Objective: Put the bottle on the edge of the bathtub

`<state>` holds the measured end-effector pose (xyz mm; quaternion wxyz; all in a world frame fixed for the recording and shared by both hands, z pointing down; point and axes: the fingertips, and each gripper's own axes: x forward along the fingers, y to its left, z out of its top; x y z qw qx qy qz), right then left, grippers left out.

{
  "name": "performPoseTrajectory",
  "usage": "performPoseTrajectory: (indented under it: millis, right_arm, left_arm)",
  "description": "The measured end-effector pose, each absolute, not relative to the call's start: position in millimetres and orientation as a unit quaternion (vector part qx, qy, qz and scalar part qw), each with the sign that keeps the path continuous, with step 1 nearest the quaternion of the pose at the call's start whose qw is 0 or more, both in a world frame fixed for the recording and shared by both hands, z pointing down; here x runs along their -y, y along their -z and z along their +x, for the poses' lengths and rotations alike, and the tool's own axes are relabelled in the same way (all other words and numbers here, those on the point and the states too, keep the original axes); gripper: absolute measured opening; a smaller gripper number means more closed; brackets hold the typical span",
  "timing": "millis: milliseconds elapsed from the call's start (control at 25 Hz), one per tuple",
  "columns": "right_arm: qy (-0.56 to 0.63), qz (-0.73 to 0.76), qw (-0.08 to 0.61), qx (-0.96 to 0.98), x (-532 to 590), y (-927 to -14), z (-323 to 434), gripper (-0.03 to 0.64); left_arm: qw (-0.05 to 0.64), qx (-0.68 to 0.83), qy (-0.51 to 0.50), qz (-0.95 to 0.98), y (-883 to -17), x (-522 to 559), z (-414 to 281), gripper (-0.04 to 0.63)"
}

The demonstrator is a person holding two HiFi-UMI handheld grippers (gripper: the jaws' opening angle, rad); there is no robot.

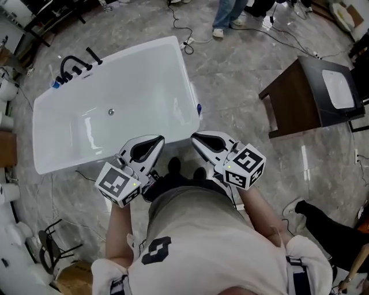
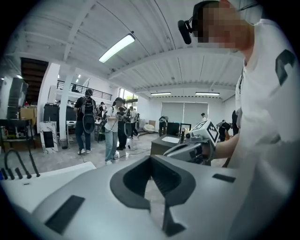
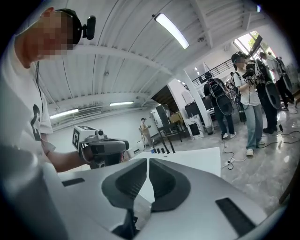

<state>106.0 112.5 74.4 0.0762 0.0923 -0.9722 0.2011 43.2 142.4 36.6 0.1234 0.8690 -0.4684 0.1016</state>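
The white bathtub (image 1: 115,57) lies on the grey floor in front of me, with a black faucet (image 1: 75,63) at its far left corner. A small blue-topped object (image 1: 198,108) sits at the tub's right rim; I cannot tell if it is the bottle. Another blue item (image 1: 56,84) stands by the faucet. My left gripper (image 1: 158,138) and right gripper (image 1: 195,136) are held close to my body, near the tub's near right corner. Both are shut with nothing in them. The tub rim (image 3: 197,157) shows beyond the right gripper (image 3: 147,161).
A dark wooden cabinet with a white basin (image 1: 311,95) stands to the right. Cables run over the floor by the tub's far corner. People (image 1: 228,17) stand at the far side. A black chair (image 1: 52,248) is at the lower left, and a seated person's leg (image 1: 323,224) at the lower right.
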Motion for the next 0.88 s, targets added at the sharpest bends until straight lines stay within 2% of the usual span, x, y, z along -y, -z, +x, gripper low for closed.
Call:
performPoseTrajectory:
  millis: [400,880]
  right_arm:
    - [-0.178,0.101,0.079,0.976,-142.6,-62.3,45.7,0.038]
    - [-0.185,0.128,0.077,0.971,-204.1,-57.5,-66.5,0.038]
  left_arm:
    - [0.090,0.464,-0.076,0.878,-32.6,-167.2,-15.3,0.055]
    - [0.113,0.410,-0.030,0.905,-34.1,-215.9,-113.1,0.055]
